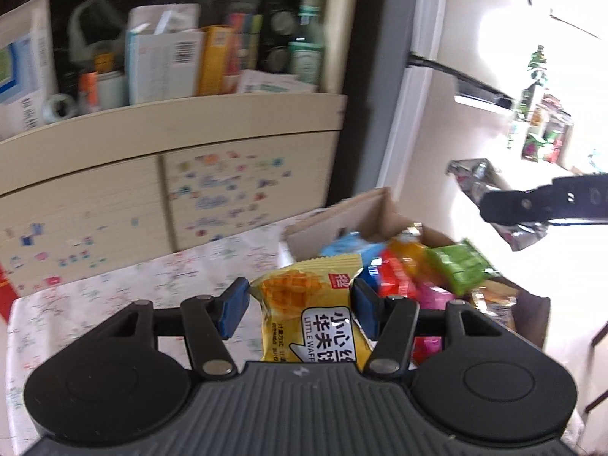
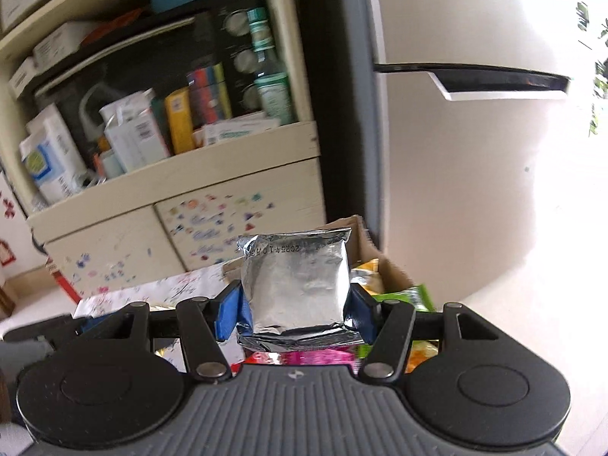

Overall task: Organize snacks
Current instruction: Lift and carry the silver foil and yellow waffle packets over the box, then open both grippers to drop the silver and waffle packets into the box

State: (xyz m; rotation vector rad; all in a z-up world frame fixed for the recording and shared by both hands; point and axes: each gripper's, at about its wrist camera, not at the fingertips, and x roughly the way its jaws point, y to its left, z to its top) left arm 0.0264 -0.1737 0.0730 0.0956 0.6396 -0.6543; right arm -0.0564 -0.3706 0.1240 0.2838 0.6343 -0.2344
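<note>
Sitting clamped between each tool's pads: yellow waffle packet [image 1: 304, 315] left, silver pouch [image 2: 300, 285] right.

Wrist views toward shared shelf [image 1: 171, 114]

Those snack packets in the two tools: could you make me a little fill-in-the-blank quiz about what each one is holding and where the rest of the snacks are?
1. The left tool grips a ____ Little Waffle packet.
2. The right tool grips a plain ____ foil packet.
3. The other snacks, such as the green packet, lie in an open ____ box.
4. The pads on each tool are ____ in colour.

Missing words: yellow; silver; cardboard; blue
</note>
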